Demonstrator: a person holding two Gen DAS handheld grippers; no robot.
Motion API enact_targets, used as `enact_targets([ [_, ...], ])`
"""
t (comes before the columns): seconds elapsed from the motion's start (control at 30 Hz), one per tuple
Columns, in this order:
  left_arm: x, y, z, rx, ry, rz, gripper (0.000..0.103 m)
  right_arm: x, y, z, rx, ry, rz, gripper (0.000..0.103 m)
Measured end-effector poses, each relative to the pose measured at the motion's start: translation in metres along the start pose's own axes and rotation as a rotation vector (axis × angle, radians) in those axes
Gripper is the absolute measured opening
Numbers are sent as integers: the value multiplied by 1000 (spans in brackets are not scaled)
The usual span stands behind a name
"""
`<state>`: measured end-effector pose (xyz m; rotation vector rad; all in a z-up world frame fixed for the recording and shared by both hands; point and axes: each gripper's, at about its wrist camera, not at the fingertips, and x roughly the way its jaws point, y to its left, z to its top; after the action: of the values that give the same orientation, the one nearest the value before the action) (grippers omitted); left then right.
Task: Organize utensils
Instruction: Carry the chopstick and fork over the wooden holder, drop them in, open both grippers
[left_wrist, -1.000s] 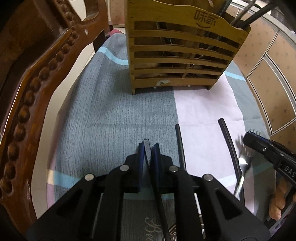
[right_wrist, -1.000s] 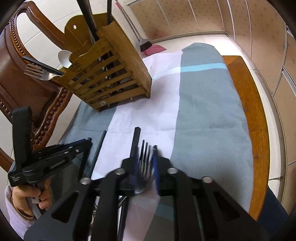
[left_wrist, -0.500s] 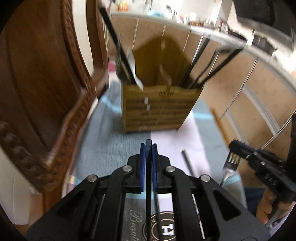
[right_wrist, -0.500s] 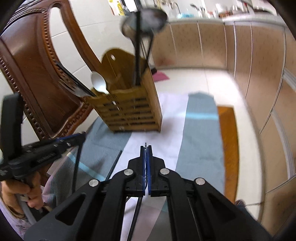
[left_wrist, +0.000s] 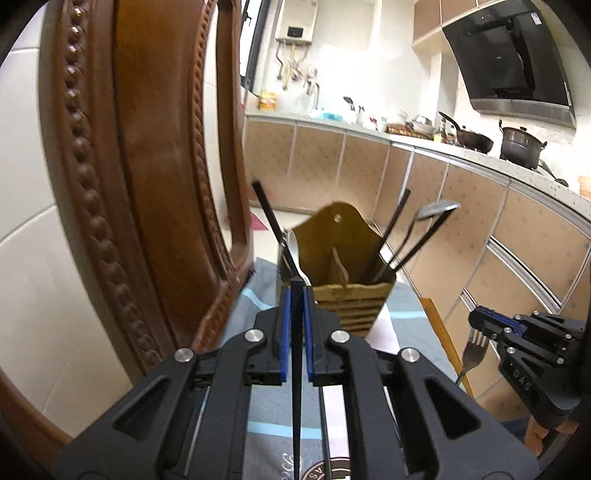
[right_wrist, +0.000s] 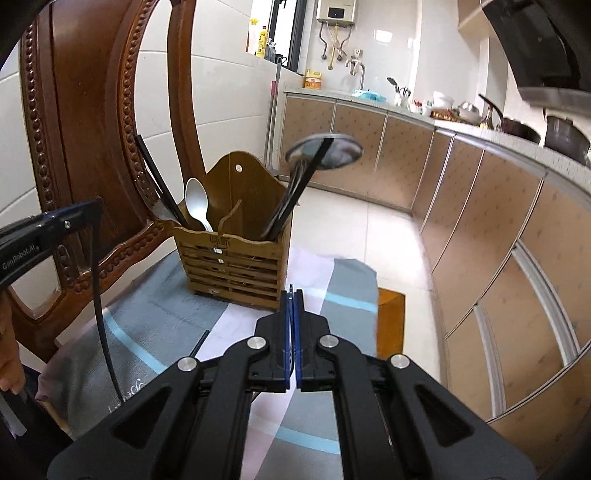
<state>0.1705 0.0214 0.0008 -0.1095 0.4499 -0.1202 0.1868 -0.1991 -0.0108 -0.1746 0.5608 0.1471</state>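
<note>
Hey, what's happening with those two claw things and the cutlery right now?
Left gripper shut on black chopstick, lifted. Right gripper shut on fork, lifted. Wooden holder ahead. Nothing in between.

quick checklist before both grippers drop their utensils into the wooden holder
1. Left gripper grip on the black chopstick: ok, pads closed on it.
2. Right gripper grip on the fork: ok, tines stick out past its tips in the left wrist view.
3. Both utensils lifted off the cloth: ok.
4. Wooden holder upright and steady: ok.
5. Free room in its compartments: cannot tell; spoon and ladle already stand inside.
6. Second chopstick on the cloth: not ok, not yet picked up.
</note>
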Motion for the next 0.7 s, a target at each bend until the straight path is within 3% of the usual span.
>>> enact_targets([
  [0.27,-17,7,5,1,-46,29,7,-16,10,14,-47,-48,-37,2],
  [0.53,-46,13,19,-28,-141,47,7,-36,12,25,-43,-100,-41,2],
  [0.7,-51,12,28,-20,-149,48,7,-38,17,31,-63,-95,-44,2],
])
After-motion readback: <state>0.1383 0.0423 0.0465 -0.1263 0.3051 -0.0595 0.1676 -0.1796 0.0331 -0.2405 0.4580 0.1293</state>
